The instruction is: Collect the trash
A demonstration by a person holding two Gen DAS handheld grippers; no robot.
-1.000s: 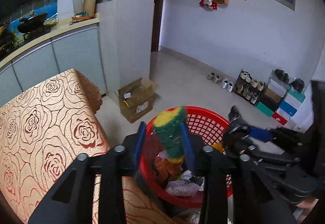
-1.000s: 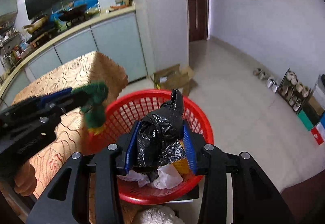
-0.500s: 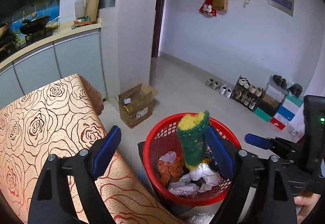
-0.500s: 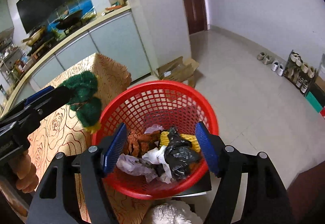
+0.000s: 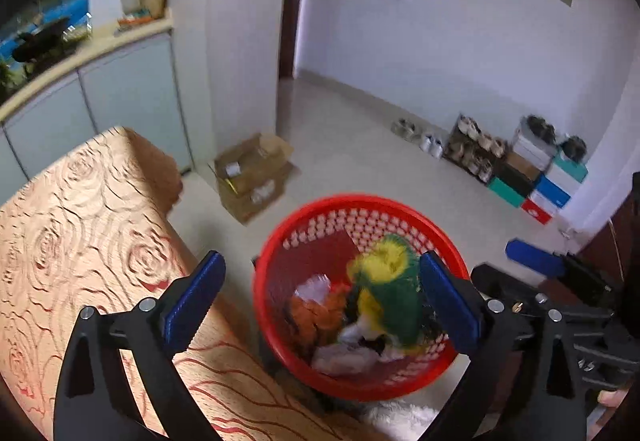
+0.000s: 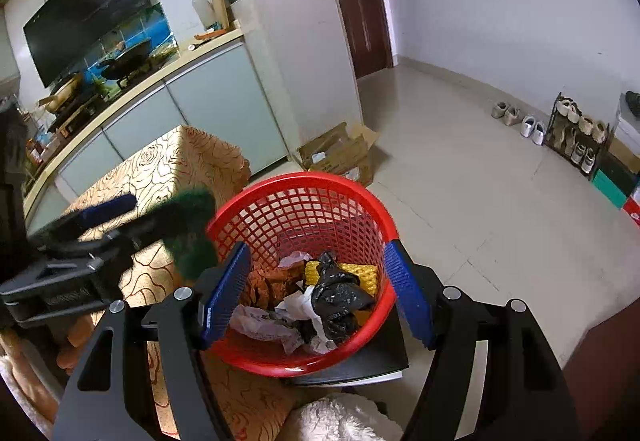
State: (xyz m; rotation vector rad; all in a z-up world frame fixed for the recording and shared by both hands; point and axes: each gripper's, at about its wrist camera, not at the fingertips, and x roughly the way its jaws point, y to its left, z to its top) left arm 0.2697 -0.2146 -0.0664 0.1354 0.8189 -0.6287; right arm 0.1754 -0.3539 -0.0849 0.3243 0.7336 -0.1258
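Both hand-held grippers hang over the round red plastic mesh basket (image 6: pixel 298 209), pointing down into it. The left gripper (image 5: pixel 320 305) has its blue-padded jaws spread wide apart, gripping nothing; in the lower middle of its view a blurred green and yellow fuzzy scrubber (image 5: pixel 390 297) shows inside the basket's rim (image 5: pixel 360 201), just beside the right-hand pad. Whether the scrubber touches that pad or the heap below, the blur does not let me tell. The right gripper (image 6: pixel 316 297) is likewise wide apart and holds nothing, its pads straddling the near rim.

In the basket lie a crumpled black plastic bag (image 6: pixel 338 297), white crumpled paper (image 6: pixel 298 305), an orange-brown wad (image 6: pixel 272 281) and a yellow dimpled piece (image 6: pixel 362 275).

The basket sits on a dark flat stand (image 6: pixel 372 357), close against the edge of the table with the gold rose-patterned cloth (image 6: pixel 172 169) on its left. Beyond it, upper middle of the frame, an open cardboard box (image 6: pixel 340 153) stands on the pale tiled floor (image 6: pixel 460 177), which runs open to the shoe rack (image 6: pixel 576 133) at far right.
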